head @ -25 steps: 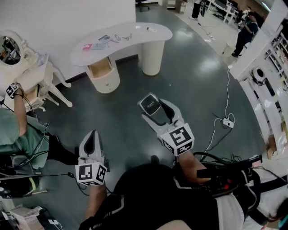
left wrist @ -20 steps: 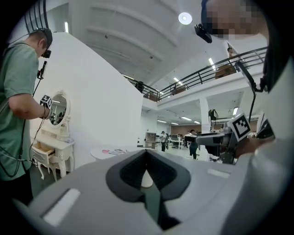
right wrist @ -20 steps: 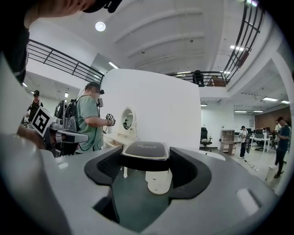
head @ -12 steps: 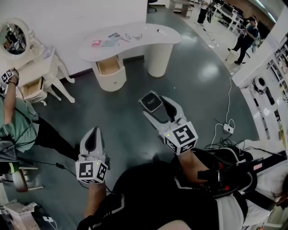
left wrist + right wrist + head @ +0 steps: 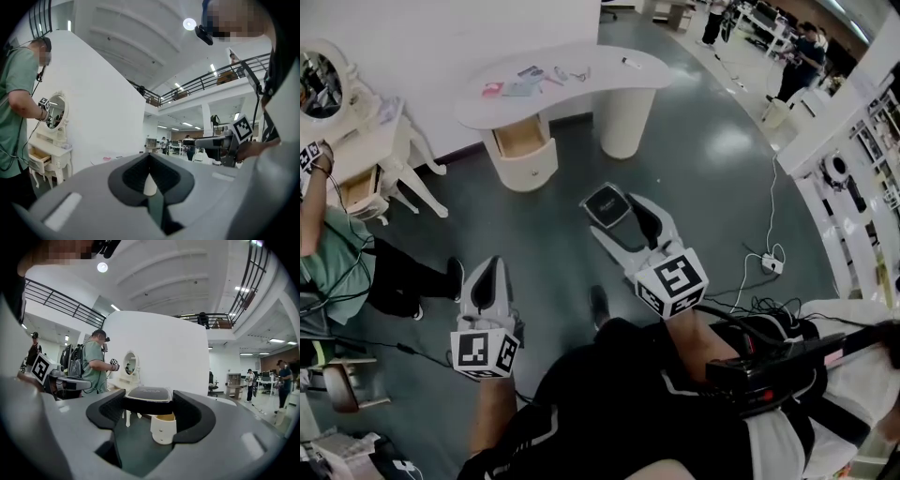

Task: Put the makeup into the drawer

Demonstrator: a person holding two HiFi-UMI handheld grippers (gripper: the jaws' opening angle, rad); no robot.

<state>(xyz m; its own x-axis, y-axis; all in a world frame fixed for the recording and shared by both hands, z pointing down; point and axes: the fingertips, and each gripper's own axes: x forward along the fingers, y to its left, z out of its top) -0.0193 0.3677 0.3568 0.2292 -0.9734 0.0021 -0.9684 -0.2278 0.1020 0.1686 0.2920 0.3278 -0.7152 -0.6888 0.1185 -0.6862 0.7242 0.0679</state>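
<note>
Fingers of our right gripper (image 5: 617,217) pinching the black compact (image 5: 607,204), those of our left gripper (image 5: 485,281) pressed together and empty, we appear mid-carry, and next must likely reach the open drawer (image 5: 514,141) at eleven o'clock.

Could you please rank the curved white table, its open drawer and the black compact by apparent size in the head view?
Largest: curved white table.
Then open drawer and black compact, looking alike; the compact is nearer the camera, so unranked.
</note>
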